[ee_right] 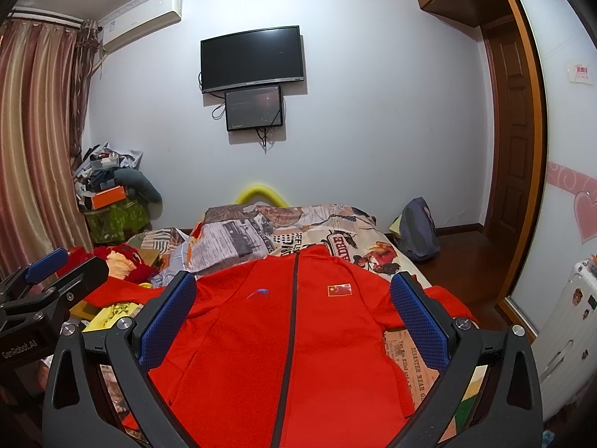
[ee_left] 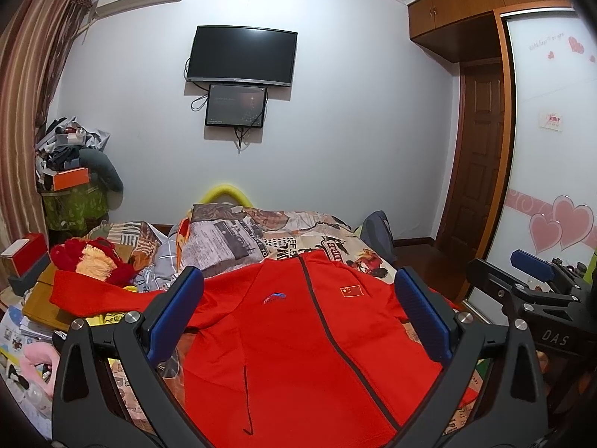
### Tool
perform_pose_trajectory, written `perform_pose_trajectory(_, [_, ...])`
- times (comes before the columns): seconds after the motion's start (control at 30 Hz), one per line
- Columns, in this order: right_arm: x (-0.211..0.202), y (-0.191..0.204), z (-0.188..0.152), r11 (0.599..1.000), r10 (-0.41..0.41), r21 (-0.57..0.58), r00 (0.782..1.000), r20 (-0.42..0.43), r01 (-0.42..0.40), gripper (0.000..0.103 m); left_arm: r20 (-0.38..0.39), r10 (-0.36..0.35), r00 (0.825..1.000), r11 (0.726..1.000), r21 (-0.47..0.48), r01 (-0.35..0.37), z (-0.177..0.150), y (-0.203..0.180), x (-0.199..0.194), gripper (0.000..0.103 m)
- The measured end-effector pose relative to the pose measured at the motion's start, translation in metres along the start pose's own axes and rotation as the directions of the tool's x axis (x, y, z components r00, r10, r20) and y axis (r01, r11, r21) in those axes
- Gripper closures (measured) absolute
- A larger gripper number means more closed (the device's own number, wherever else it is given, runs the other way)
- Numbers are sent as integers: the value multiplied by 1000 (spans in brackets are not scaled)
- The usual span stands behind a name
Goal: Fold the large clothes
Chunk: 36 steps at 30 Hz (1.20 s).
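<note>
- Two hand-held grippers hover over the bed, both spread wide and grasping nothing: the left gripper (ee_left: 298,313) and the right gripper (ee_right: 293,317) each frame the garment between blue-padded fingers.
- Directly ahead of and below both lies the red zip-front jacket with a small flag patch (ee_right: 298,336), spread front-up on the newspaper-print bedspread (ee_right: 317,231), not yet folded.
- Its long axis follows the dark zipper (ee_left: 335,336), running away from the grippers, collar at the far end.
- One sleeve trails off to the left (ee_left: 97,295), nearer the left gripper; the other (ee_right: 447,306) reaches toward the bed's right edge, nearer the right gripper.
- I judge that each gripper would take the sleeve on its own side and carry it inward across the zipper.
- Beyond, a red plush toy (ee_left: 97,261) sits near the left sleeve and could snag.
</note>
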State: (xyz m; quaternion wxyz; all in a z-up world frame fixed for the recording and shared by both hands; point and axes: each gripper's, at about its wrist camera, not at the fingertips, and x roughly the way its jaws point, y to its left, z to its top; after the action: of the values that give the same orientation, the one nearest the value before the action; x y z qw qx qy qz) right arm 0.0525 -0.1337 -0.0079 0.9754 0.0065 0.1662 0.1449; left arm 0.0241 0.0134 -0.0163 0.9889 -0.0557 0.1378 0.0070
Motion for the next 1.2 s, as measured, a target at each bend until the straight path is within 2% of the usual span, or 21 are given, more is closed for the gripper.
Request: perform_pose_trajectory(1.2, [1, -2, 1, 1000, -9, 14, 1000, 9, 9, 0, -13, 13, 1000, 1000, -4, -13, 2, 0, 6, 0])
